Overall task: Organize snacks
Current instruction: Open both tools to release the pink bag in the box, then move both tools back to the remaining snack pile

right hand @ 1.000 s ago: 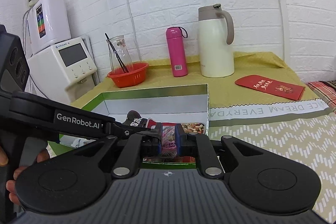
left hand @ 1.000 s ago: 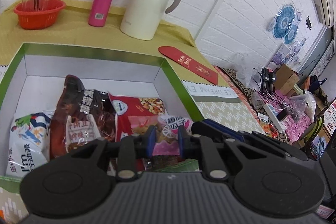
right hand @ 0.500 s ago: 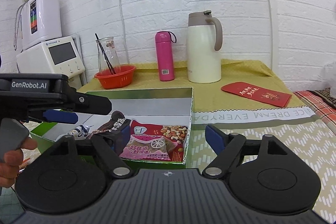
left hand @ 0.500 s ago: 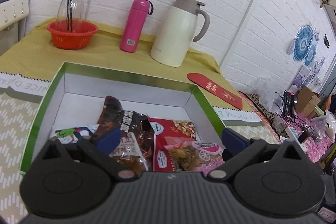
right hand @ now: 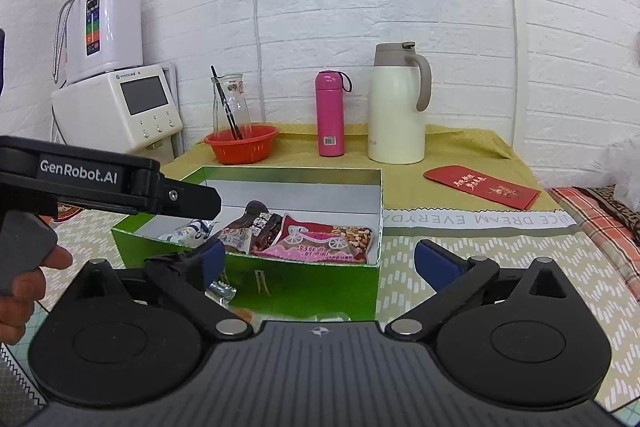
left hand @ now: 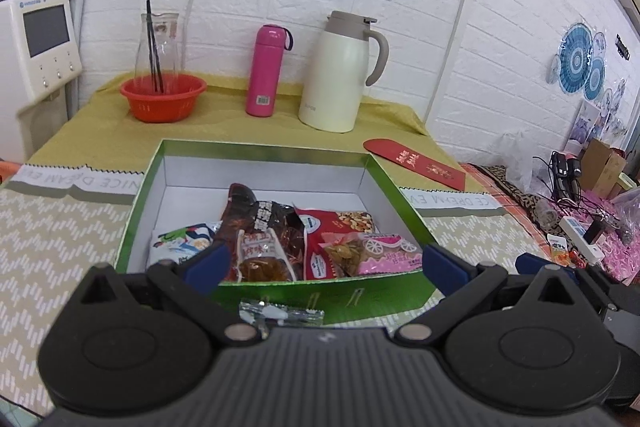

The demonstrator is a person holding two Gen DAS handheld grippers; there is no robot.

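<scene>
Small silver wrapper (left hand: 280, 315) just before green box (left hand: 280, 297), half hidden by left gripper (left hand: 324, 263). Both it and right gripper (right hand: 316, 263) spread wide, empty, jaws just opened. Snack packets (left hand: 280, 239) lie inside box. Patterned tablecloth (right hand: 520, 267); white brick wall (right hand: 360, 7) behind box.

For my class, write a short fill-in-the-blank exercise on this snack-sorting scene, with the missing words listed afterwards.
1. The snack packets lie inside a box whose outer walls are ____.
2. The glass carafe stands in a bowl coloured ____.
3. Between the bowl and the cream jug stands a ____ bottle.
4. The left gripper and right gripper both have their jaws ____.

Missing words: green; red; pink; open
</scene>
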